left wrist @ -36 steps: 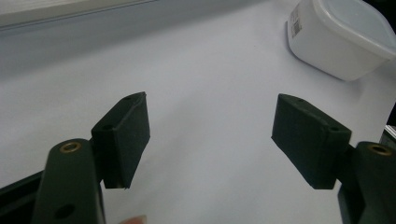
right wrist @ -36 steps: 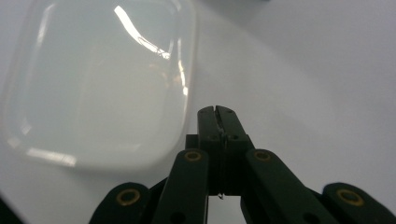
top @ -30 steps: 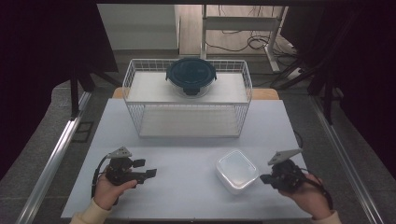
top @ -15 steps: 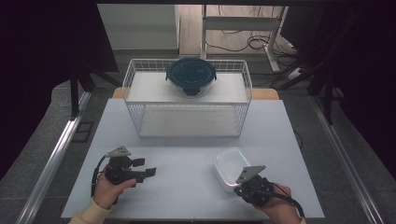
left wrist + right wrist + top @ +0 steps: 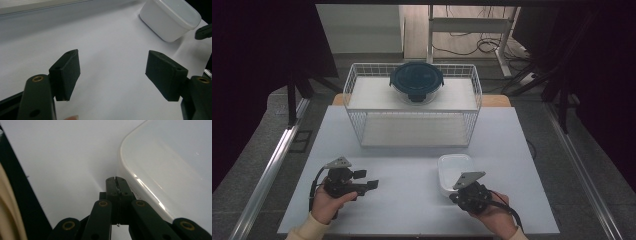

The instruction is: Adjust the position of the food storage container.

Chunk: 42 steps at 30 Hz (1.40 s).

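Observation:
A white lidded plastic box (image 5: 455,172) sits on the white table (image 5: 412,165) at the near right. My right gripper (image 5: 454,196) is at the box's near left corner, jaws shut with nothing between them; in the right gripper view its tips (image 5: 115,181) lie at the foot of the box (image 5: 170,175). My left gripper (image 5: 368,181) rests at the near left, open and empty, pointing right; its view shows both pads (image 5: 67,72) wide apart and the box (image 5: 170,18) farther off.
A white wire basket (image 5: 357,87) stands at the back of the table with a round dark-lidded glass container (image 5: 416,80) on its top shelf. Dark curtains flank the table. A metal rail (image 5: 272,165) runs along the left floor.
My right gripper has moved left from the table's right side, round the front of the white box, to its near left corner. The left gripper stayed put.

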### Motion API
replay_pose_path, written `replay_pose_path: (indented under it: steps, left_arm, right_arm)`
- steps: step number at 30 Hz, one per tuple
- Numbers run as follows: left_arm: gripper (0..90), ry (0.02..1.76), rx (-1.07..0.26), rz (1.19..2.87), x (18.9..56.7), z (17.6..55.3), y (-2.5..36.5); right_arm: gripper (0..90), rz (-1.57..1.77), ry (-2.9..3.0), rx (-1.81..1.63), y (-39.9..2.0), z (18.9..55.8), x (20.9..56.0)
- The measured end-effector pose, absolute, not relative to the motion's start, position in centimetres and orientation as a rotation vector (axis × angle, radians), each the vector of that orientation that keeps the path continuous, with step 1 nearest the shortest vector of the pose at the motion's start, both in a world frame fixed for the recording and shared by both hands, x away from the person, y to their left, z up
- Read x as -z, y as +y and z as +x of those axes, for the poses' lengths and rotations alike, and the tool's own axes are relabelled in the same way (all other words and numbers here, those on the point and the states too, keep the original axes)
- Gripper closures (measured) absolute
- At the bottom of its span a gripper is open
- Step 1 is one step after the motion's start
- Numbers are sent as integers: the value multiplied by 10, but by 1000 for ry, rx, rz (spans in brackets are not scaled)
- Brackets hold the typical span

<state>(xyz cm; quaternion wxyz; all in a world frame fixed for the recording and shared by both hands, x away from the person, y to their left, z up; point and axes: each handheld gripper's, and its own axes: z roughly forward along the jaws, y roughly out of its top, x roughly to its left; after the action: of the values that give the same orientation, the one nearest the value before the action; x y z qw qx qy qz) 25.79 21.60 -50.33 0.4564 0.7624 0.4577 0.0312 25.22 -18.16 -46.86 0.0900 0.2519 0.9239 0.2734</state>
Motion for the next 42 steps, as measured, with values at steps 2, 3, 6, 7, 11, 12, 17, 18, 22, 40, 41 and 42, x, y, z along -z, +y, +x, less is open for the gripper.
replay_pose_path:
  steps: [2,3,6,7,11,12,17,18,22,40,41,42]
  left_arm:
    - [275,1128,-76,1882,504,258,216]
    - [274,1128,-75,1883,504,259,216]
    - [275,1128,-76,1882,504,259,216]
    - [275,1128,-75,1880,503,259,216]
    - [274,1128,-80,1877,503,259,217]
    - [274,1127,-80,1878,503,259,217]
    - [275,1135,-83,1877,503,259,218]
    - [275,1137,-84,1876,504,260,218]
    - [274,1137,-81,1874,504,259,218]
    - [274,1125,-59,1856,505,260,219]
    - [274,1126,-60,1856,505,260,219]
    - [274,1130,-58,1855,505,260,219]
  right_arm:
    - [894,741,2737,-837,-186,249,461]
    - [894,735,2722,-841,-190,248,456]
    - [894,799,2634,-854,-212,256,433]
    - [894,827,2611,-846,-219,260,429]
    - [894,928,2552,-836,-241,277,424]
    - [894,988,2519,-824,-254,287,426]
    - [894,1056,2495,-807,-268,300,440]
    - [894,1075,2511,-801,-267,304,448]
    - [894,1073,2546,-766,-262,308,459]
    - [894,972,2614,-738,-226,310,468]
    - [894,972,2614,-738,-226,310,468]
    - [894,950,2621,-736,-218,310,468]
